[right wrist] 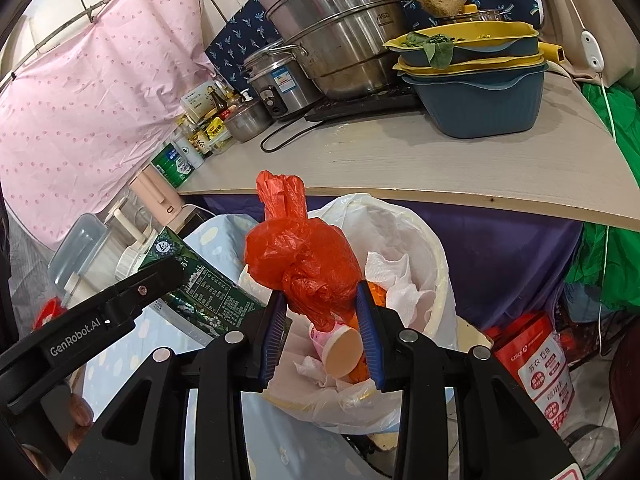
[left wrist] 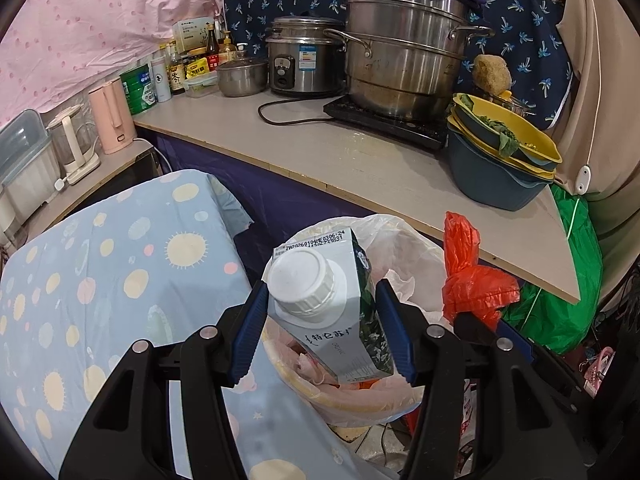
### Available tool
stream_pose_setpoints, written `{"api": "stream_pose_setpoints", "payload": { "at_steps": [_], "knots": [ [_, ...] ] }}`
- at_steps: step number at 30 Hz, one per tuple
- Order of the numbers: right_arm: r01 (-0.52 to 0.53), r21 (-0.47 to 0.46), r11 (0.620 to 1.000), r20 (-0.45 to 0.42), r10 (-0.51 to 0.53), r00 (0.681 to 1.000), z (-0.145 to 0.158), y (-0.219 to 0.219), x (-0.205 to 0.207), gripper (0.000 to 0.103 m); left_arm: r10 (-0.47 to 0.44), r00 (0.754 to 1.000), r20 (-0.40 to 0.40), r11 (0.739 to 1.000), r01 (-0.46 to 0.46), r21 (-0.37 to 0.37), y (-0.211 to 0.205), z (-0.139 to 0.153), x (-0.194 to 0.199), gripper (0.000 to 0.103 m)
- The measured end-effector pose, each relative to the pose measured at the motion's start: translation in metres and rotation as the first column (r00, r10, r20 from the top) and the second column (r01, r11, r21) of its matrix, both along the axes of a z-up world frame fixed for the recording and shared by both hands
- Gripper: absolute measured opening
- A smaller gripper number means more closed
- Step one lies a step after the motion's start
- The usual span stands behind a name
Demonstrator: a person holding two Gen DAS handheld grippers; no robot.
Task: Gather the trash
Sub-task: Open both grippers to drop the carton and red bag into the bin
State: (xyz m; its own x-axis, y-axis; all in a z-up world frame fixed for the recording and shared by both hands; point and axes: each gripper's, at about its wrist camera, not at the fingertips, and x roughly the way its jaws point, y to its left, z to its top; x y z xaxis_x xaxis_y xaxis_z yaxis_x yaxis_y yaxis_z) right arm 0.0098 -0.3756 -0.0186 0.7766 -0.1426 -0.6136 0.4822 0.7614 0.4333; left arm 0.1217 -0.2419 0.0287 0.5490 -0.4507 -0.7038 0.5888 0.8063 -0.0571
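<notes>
Gripping a capped milk carton [left wrist: 326, 312], the left gripper [left wrist: 320, 332] is hovering over the lined trash bin [left wrist: 404, 402], carton's long axis pointing at 11 o'clock. The right gripper [right wrist: 322, 328] is pinching a knotted red bag [right wrist: 300, 256], bin mouth lying at 1 o'clock, both about equally near.

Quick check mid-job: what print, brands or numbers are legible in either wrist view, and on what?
"GenRobot.AI": side of the left gripper, shut on the carton.
"ASD": steel steamer pot.
"ORGANIC": front of the milk carton; Chinese characters above it.
Date code on the carton's top flap: digits blurred, ends roughly "0306:24".
Red pouch, rice cooker sticker, condiment labels: too small or blurred.
</notes>
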Motion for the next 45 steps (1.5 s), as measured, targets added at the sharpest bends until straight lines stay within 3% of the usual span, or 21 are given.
{"api": "stream_pose_setpoints", "payload": {
  "at_steps": [6, 9, 21, 37, 40, 45],
  "knots": [
    [0.014, 0.001, 1.0, -0.01, -0.014, 1.0, -0.004, -0.003, 0.004, 0.038, -0.001, 1.0, 0.009, 1.0, 0.002, -0.009, -0.004, -0.001, 0.002, 0.054],
    [0.023, 0.006, 1.0, -0.011, -0.023, 1.0, -0.005, -0.005, 0.004, 0.04, 0.019, 1.0, 0.017, 1.0, -0.019, -0.008, -0.004, -0.001, 0.006, 0.071],
    [0.023, -0.012, 1.0, -0.007, -0.023, 1.0, 0.001, 0.0, 0.003, 0.04, 0.046, 0.999, 0.001, 0.999, -0.046, -0.009, 0.006, -0.006, 0.011, 0.072],
    [0.001, -0.088, 0.996, -0.035, -0.004, 0.999, 0.022, 0.032, -0.015, 0.061, 0.093, 0.996, 0.013, 0.996, -0.093, 0.015, 0.04, 0.0, -0.007, 0.079],
    [-0.007, -0.096, 0.995, -0.042, 0.003, 0.999, 0.026, 0.039, -0.02, 0.068, 0.108, 0.994, 0.009, 0.994, -0.109, 0.023, 0.051, -0.003, -0.012, 0.087],
    [-0.024, -0.111, 0.994, -0.063, 0.017, 0.998, 0.03, 0.053, -0.027, 0.075, 0.13, 0.991, 0.012, 0.991, -0.13, 0.04, 0.066, -0.004, -0.021, 0.089]
  ]
}}
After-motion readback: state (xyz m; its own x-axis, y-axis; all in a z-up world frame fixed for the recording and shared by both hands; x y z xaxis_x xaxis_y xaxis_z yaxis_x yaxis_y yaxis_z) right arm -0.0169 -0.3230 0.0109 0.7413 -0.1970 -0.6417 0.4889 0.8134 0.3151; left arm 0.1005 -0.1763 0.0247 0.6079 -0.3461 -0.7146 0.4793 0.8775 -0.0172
